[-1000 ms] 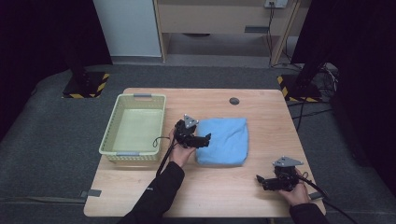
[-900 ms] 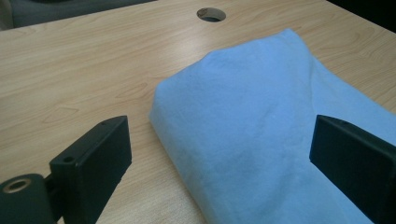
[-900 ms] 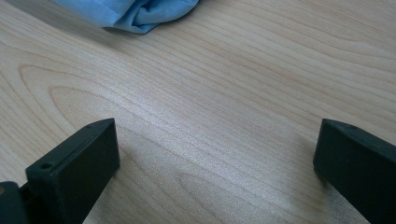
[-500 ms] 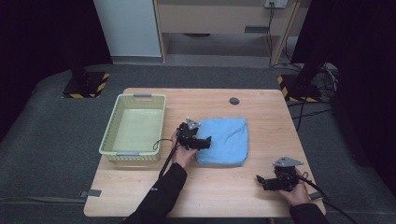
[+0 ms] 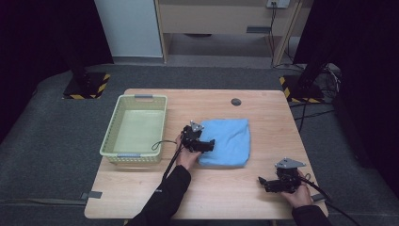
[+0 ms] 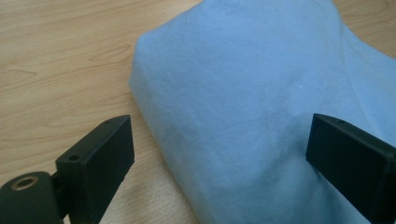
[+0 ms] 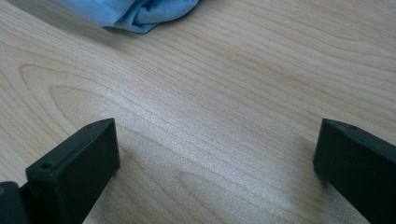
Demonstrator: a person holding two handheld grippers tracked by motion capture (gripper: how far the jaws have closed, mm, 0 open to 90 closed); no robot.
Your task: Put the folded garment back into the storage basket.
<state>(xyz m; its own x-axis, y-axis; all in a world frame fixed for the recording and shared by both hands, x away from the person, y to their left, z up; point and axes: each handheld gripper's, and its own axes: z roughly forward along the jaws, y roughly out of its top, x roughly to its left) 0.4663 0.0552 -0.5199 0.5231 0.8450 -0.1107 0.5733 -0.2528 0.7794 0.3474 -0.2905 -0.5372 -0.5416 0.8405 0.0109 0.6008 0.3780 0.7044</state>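
Left claw [image 5: 211,144] nudged slightly onto cloth [image 5: 228,141].

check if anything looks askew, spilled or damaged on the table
Nothing stands out. The folded blue cloth lies flat beside the empty green basket, and the left gripper, jaws open, sits at its edge.

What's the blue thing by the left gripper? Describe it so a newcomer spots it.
On the wooden table, just right of the pale green basket, lies a folded blue cloth. The open left gripper sits at its left edge. It is the one soft, blue thing there.
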